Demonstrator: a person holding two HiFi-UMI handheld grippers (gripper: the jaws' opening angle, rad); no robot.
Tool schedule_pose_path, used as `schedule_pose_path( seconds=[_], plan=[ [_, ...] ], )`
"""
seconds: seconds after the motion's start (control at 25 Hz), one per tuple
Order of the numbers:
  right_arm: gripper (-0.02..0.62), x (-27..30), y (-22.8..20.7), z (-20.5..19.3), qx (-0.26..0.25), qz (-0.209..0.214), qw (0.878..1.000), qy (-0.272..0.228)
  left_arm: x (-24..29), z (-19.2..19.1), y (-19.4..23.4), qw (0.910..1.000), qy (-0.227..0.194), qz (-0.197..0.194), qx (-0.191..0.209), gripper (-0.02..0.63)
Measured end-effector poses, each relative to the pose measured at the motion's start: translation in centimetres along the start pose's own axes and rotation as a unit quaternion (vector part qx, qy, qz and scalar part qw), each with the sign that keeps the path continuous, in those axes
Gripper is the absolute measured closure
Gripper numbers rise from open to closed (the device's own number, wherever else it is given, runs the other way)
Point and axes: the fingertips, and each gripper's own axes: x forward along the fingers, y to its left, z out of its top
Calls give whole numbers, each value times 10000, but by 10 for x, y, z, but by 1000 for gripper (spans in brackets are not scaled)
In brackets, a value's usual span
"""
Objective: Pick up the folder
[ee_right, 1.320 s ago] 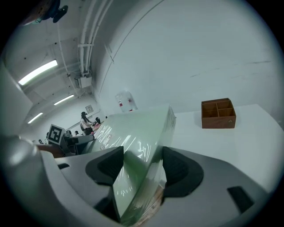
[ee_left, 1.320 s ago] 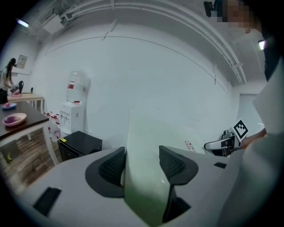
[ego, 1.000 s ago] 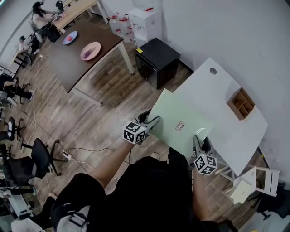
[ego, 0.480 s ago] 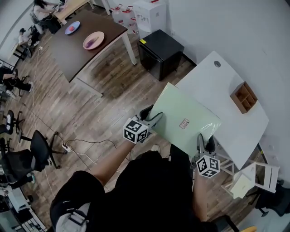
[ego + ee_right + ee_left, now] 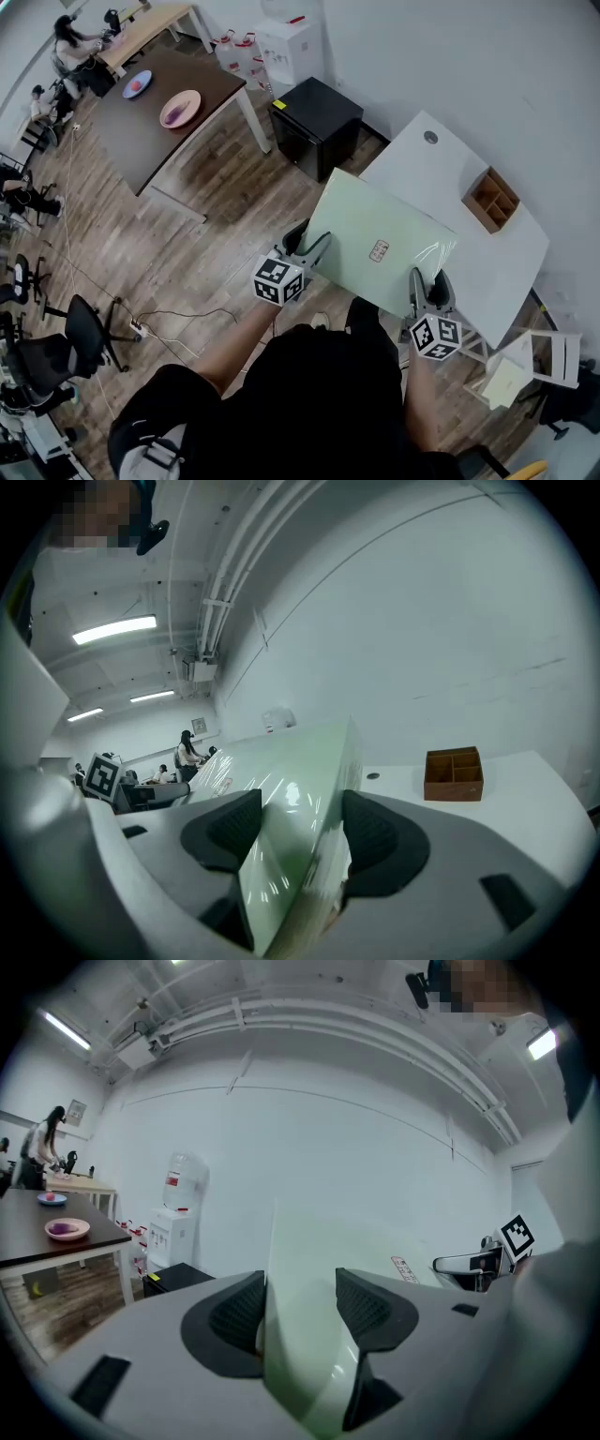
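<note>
jaws of left gripper [image 5: 312, 248] and right gripper [image 5: 424, 286] clamp the pale green glossy folder [image 5: 375, 234]. one grip per side likely keeps it steady.

Wooden organizer [image 5: 490, 199] rests on the white table [image 5: 422, 171].

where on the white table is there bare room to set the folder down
The white table is bare from the cable hole across to the wooden box by the wall. The box's corner is the only crowded spot. The folder, held in the left tongs and right tongs, hides the near edge.
</note>
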Motion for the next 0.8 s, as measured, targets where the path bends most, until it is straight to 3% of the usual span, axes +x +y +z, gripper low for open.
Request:
schedule_pose_path(
  seconds=[0.24, 0.48, 0.8],
  plan=[
    [301, -5, -6, 32, -363, 21, 9983, -457, 7, 27, -14, 9989, -421, -68, 185, 359],
    [301, -14, -10, 45, -390, -56, 9966, -720, 8, 42, -26, 9970, -669, -141, 350, 359],
    [304, -24, -2, 60, -563, -150, 9937, -958, 1, 47, -30, 9966, -783, -172, 207, 359]
  ],
)
